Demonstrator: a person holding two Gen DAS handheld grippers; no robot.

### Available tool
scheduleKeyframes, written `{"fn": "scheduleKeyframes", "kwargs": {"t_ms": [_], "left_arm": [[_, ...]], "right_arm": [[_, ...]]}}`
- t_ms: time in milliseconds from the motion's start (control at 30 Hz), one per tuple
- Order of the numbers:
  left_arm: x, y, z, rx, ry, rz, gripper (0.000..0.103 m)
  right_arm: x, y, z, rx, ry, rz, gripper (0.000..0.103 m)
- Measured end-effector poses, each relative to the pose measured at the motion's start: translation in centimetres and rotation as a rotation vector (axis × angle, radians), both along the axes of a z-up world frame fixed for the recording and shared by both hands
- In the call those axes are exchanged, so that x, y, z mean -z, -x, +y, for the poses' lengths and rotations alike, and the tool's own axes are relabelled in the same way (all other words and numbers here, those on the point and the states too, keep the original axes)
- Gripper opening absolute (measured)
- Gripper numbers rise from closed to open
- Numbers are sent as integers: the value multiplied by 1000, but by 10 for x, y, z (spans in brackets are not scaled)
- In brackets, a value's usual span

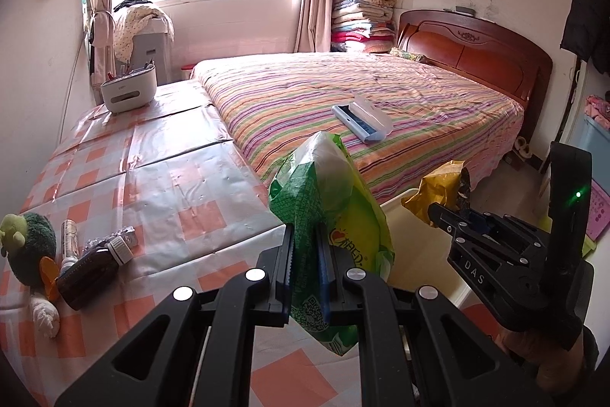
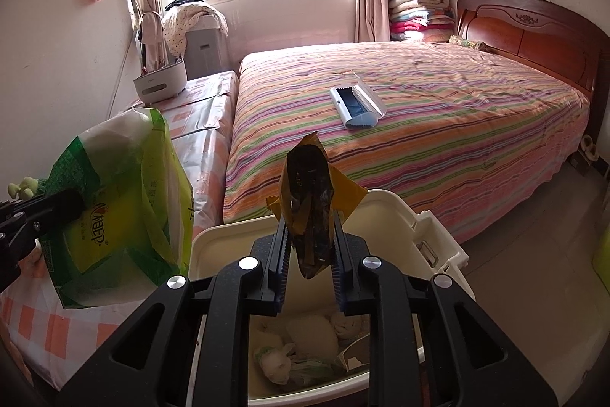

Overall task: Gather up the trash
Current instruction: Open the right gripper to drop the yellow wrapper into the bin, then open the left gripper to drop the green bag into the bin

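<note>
2 wrappers are being carried: my left gripper is clamping a green plastic bag, my right gripper a yellow-brown foil wrapper above the cream plastic bin, already holding tissues; a brown bottle is waiting beside it.

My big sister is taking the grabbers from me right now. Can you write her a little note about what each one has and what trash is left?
Left gripper: shut on the green bag, held above the table edge, beside the bin.
Right gripper: shut on the yellow wrapper, right over the open white bin.
Done: some crumpled tissues and scraps already lie in the bin.
Left: drop the wrapper in, then the green bag. A white tissue wad on the checked table may be trash too.
</note>
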State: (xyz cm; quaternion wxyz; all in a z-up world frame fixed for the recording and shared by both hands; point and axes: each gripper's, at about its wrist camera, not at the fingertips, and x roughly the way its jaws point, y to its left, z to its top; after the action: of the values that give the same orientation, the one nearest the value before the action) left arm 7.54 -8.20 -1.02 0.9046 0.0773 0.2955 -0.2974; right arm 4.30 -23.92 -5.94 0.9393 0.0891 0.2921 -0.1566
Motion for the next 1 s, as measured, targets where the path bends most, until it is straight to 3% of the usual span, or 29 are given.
{"fn": "scheduleKeyframes", "kwargs": {"t_ms": [100,333,433,1000], "left_arm": [[1,-1,-2,3,-3,4,10],[3,-1,-6,11,-13,8,11],[4,-1,-8,11,-14,10,11],[17,1,-38,84,-46,55,11]], "right_arm": [[1,1,-1,5,1,-3,23],[-2,5,-5,45,9,-31,63],[-5,7,-8,63,8,-47,70],[-21,33,-33,209,-25,-186,76]]}}
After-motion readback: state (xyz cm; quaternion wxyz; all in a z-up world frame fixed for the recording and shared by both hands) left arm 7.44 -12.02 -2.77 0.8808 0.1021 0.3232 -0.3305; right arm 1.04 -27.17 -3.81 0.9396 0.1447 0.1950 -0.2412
